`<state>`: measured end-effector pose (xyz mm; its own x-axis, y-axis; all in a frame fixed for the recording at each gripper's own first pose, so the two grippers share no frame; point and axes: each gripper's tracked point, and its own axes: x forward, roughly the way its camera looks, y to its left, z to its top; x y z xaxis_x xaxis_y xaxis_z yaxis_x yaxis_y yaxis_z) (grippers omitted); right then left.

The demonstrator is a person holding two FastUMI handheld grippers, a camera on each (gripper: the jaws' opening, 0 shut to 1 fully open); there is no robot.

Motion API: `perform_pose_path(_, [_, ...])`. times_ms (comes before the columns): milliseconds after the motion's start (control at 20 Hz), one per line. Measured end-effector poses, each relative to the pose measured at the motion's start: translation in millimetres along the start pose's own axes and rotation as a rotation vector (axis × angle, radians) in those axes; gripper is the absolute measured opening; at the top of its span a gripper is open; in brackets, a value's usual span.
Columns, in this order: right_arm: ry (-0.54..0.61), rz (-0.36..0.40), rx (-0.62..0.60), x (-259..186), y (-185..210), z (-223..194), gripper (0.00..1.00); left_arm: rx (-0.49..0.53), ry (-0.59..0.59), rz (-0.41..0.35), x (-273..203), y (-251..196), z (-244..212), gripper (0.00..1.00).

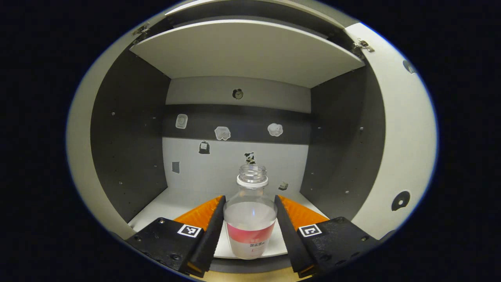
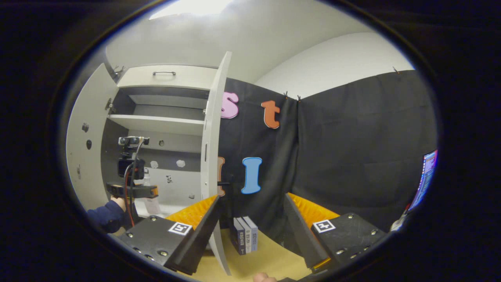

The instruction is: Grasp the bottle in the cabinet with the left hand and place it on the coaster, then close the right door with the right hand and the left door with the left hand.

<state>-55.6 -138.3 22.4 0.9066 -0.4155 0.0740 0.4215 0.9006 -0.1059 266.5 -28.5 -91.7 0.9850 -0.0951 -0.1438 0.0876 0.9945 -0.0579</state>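
Currently at the grasp step. In the left gripper view the bottle (image 1: 251,213) stands upright near the front edge of the cabinet's lower shelf (image 1: 168,203), uncapped, clear, with a pink label band. The left gripper (image 1: 250,219) has its fingers (image 1: 213,225) on either side of the bottle body, close in; whether the pads actually press the plastic I cannot tell. Call it closing, contact unconfirmed.

In the right gripper view the right gripper (image 2: 250,219) hangs wide apart and holds nothing, aimed past the edge of the open right door (image 2: 211,156) toward the booth wall. Small books (image 2: 244,234) stand on the worktop (image 2: 270,258) beyond it. The left gripper (image 2: 131,190) is also seen there, reaching into the cabinet, a sleeve (image 2: 105,217) behind it. Left door (image 2: 84,152) open too. Coaster not located.

Risks, as judged:
- Open neck: any tilt on lift-out may spill whatever is inside.
- Thin clear plastic: a hard squeeze could buckle it; a light one could let it slip.
- Upper shelf (image 1: 246,51) and door edges are close on withdrawal; a knock could twist the bottle in the grip.
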Motion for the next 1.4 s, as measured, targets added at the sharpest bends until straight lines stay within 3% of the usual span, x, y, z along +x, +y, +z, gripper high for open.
perform_pose_path(400, [-0.014,0.122,0.049,-11.7,13.4,2.9,0.96,0.006,-0.013,-0.132,-86.5,-10.2,-9.3,0.76])
perform_pose_path(600, [-0.01,0.186,0.073,-14.8,22.9,1.7,0.96,0.034,0.025,-0.173,-125.9,-11.8,-43.8,0.75])
perform_pose_path(850, [-0.012,0.266,0.098,-16.0,39.5,2.8,0.96,-0.023,0.138,-0.226,-166.2,-14.7,-108.8,0.75])
perform_pose_path(1400, [-0.014,0.296,0.114,-9.7,41.2,1.5,0.97,-0.138,0.432,-0.152,-220.1,5.7,-269.4,0.76])
